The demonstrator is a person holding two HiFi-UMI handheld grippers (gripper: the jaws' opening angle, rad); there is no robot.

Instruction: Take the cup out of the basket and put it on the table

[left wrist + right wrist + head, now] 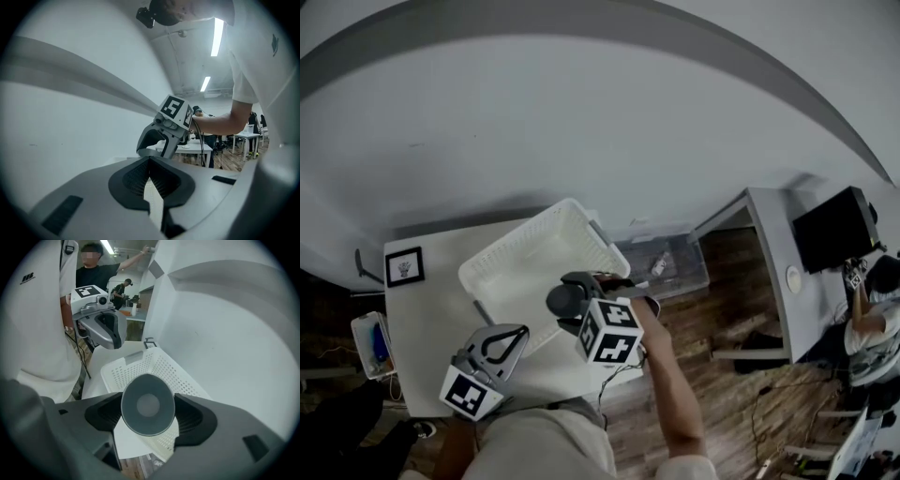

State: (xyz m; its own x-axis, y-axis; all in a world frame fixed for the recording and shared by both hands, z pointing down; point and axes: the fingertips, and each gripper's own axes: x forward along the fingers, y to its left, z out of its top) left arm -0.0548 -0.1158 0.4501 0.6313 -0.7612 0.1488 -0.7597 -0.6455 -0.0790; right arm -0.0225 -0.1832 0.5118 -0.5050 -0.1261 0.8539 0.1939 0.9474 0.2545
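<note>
- Gripping cup point(148, 401) in right gripper point(149, 414), above basket point(140, 364), likely to clear its rim.
- Holding left gripper point(151, 180) pinched closed, empty, beside basket, probably out of the way.

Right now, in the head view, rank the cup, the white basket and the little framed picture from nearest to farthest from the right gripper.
1. The cup: gripped between the jaws of the right gripper.
2. The white basket: just beyond it, up and left, on the table.
3. The framed picture: far left, near the table's back corner.
</note>
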